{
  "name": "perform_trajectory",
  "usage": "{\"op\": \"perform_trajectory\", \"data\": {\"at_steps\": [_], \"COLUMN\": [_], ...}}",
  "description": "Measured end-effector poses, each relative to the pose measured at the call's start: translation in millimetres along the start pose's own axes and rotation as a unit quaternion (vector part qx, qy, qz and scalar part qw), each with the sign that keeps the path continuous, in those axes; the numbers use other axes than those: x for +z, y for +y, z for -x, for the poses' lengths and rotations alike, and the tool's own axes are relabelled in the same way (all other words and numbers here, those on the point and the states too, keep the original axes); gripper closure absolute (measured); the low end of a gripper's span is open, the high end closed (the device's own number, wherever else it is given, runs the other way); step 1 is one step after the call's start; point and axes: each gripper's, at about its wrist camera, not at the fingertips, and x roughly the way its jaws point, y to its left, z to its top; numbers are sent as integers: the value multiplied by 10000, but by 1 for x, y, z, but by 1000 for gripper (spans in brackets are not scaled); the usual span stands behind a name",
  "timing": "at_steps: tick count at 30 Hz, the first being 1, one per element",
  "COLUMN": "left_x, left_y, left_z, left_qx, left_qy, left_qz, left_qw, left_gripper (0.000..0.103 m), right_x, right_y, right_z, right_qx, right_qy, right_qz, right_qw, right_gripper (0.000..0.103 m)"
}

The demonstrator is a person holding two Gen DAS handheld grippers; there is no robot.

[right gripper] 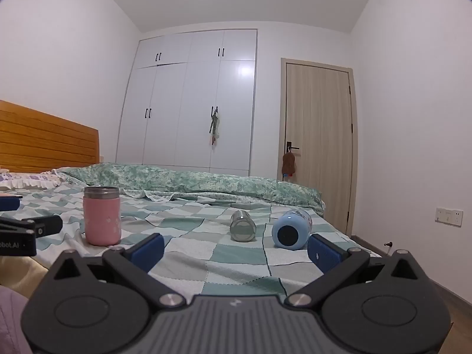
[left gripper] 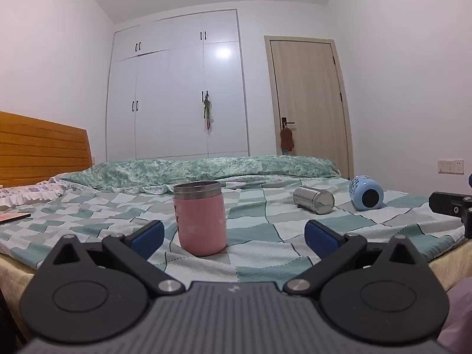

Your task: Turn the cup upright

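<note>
A pink cup (left gripper: 202, 219) with a steel rim stands upright on the checked bedspread, just ahead of my open, empty left gripper (left gripper: 234, 236); it also shows in the right wrist view (right gripper: 102, 216). A steel cup (left gripper: 314, 200) lies on its side to the right, next to a light blue cup (left gripper: 366, 197) also on its side. In the right wrist view the steel cup (right gripper: 242, 225) and the blue cup (right gripper: 292, 230) lie ahead of my open, empty right gripper (right gripper: 236, 249), bases toward me.
The bed (right gripper: 224, 262) has a rolled green quilt (right gripper: 188, 181) along the far side and a wooden headboard (left gripper: 41, 147) at left. A white wardrobe (left gripper: 177, 88) and a door (left gripper: 309, 100) stand behind. The other gripper (right gripper: 26, 233) shows at the left edge.
</note>
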Motion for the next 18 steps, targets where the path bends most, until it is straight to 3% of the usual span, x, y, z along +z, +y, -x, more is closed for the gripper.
{"op": "perform_trajectory", "data": {"at_steps": [18], "left_x": [0], "left_y": [-1], "left_z": [-2], "left_qx": [-8], "left_qy": [7], "left_qz": [31], "left_qw": [10000], "left_gripper": [0], "right_x": [0], "right_y": [-1], "right_z": [0], "right_qx": [1], "right_qy": [-3], "right_qz": [-14], "right_qw": [10000], "right_gripper": [0]}}
